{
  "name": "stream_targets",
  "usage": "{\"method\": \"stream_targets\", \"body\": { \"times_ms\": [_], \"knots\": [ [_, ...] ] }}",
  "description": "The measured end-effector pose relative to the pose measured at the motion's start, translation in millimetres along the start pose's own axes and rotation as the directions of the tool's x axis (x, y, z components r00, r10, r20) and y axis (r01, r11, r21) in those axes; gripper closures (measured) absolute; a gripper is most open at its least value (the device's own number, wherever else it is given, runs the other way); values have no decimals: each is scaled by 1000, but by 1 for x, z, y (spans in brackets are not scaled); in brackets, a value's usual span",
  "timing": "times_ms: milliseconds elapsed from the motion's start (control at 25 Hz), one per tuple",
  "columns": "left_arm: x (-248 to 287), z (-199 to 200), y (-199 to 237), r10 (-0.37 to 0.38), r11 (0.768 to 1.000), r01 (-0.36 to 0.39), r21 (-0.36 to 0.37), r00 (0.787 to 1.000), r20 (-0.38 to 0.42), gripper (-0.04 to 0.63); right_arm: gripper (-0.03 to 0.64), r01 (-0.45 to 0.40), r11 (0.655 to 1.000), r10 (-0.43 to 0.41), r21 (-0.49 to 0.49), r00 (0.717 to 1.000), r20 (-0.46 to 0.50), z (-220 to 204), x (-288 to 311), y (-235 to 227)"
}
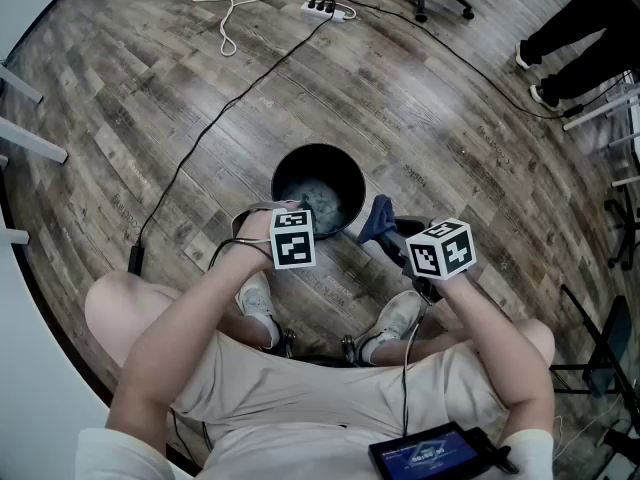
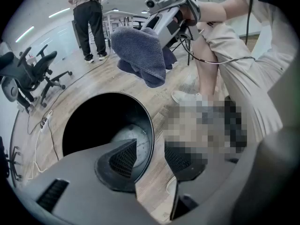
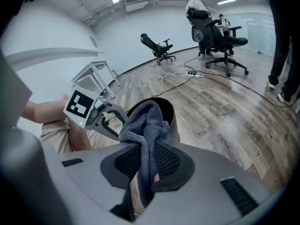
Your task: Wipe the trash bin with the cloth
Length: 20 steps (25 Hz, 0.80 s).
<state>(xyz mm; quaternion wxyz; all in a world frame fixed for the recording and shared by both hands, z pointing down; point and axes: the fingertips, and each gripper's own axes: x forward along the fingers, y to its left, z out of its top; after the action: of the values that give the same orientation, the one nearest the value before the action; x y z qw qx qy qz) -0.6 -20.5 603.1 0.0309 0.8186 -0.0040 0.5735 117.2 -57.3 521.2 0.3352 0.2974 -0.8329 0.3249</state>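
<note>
A round black trash bin [image 1: 318,190] stands on the wood floor in front of the person's feet. My left gripper [image 2: 151,146] is open and straddles the bin's near rim [image 2: 149,125], one finger inside and one outside, with gaps on both sides. In the head view my left gripper [image 1: 288,218] sits at the bin's near-left edge. My right gripper [image 3: 146,156] is shut on a blue-grey cloth [image 3: 147,123], held bunched just right of the bin [image 3: 172,116]. The cloth [image 1: 378,218] hangs beside the bin's right side and appears above the bin as the cloth [image 2: 140,55] in the left gripper view.
A black cable runs from a white power strip [image 1: 328,9] across the floor past the bin's left. Office chairs [image 3: 220,36] stand at the far side. Another person's legs [image 1: 575,28] are at the upper right. A tablet [image 1: 430,455] rests on the lap, with shoes [image 1: 398,316] near the bin.
</note>
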Motion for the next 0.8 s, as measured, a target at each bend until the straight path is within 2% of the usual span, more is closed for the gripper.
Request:
{"method": "stream_targets", "body": {
  "times_ms": [160,400,560,640,720,800],
  "knots": [
    [7,-1,0,22,999,-21,41,1000,-18,400,558,-20,999,20,31,1000,-9,-5,3,4],
    [14,-8,0,17,1000,-17,22,1000,-22,400,558,-9,1000,9,20,1000,-3,-8,2,5],
    [22,-11,-1,36,997,-32,69,998,-56,407,558,-2,1000,3,19,1000,-25,-13,3,1],
    [27,-14,0,54,994,-46,99,996,-78,447,558,8,1000,-7,26,999,-44,-20,7,-5],
    [33,-18,0,64,991,-52,124,993,-96,525,558,12,999,-9,48,998,-61,-28,14,-12],
    [38,-20,-2,65,988,-49,149,992,-108,543,558,5,996,1,86,998,-71,-37,26,-19]
  ]
}}
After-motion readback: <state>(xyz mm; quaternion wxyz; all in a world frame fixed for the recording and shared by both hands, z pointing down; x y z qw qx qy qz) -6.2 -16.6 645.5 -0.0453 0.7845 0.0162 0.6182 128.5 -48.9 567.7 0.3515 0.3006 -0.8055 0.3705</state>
